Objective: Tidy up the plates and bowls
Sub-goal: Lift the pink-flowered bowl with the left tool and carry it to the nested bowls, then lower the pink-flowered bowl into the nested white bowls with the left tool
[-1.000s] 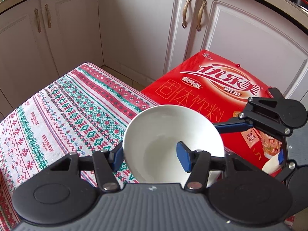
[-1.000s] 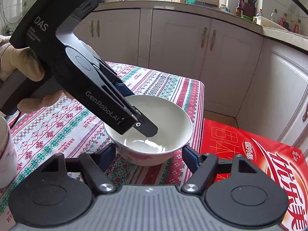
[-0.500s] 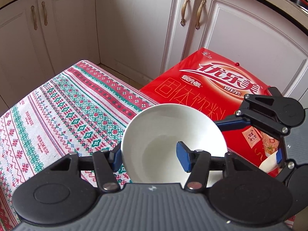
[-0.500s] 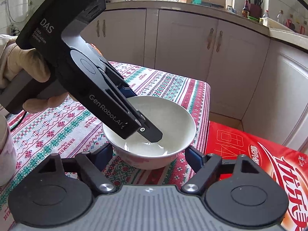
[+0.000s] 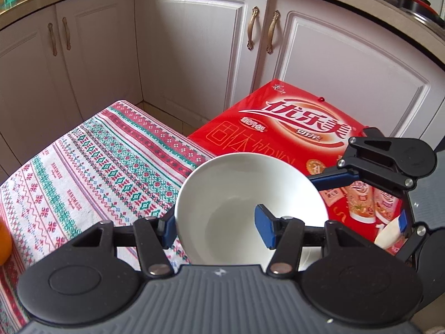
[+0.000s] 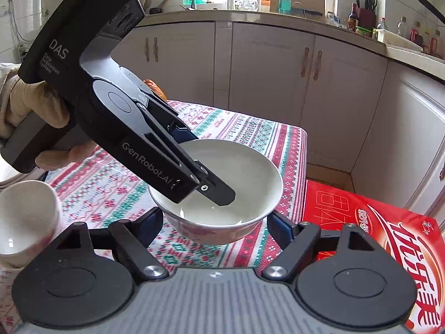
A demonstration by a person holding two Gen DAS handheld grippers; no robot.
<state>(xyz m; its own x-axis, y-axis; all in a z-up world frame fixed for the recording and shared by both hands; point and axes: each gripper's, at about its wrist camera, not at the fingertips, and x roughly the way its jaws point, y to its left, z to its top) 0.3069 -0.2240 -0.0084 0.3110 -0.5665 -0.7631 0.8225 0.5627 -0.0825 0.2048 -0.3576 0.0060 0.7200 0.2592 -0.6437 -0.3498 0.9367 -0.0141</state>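
Note:
A white bowl (image 5: 236, 183) with a faint pink pattern outside hangs tilted just above the patterned tablecloth (image 5: 91, 172). My left gripper (image 5: 215, 226) is shut on its near rim, one blue pad inside the bowl and one outside. In the right wrist view the same bowl (image 6: 244, 178) hangs from the left gripper (image 6: 200, 164), which a gloved hand (image 6: 33, 111) holds. My right gripper (image 6: 215, 224) stands open, with the bowl's base low between its pads and a little clear of them. It also shows at the right of the left wrist view as the right gripper (image 5: 367, 200).
A red carton (image 5: 281, 139) lies beyond the table's right edge, below white cabinet doors (image 5: 194, 55). A white cup (image 6: 25, 217) sits at the near left of the right gripper. An orange object (image 5: 4, 239) lies at the table's left.
Both grippers have risen and the left one has lifted the bowl off the cloth. The right gripper's jaws stand wider than a second ago.

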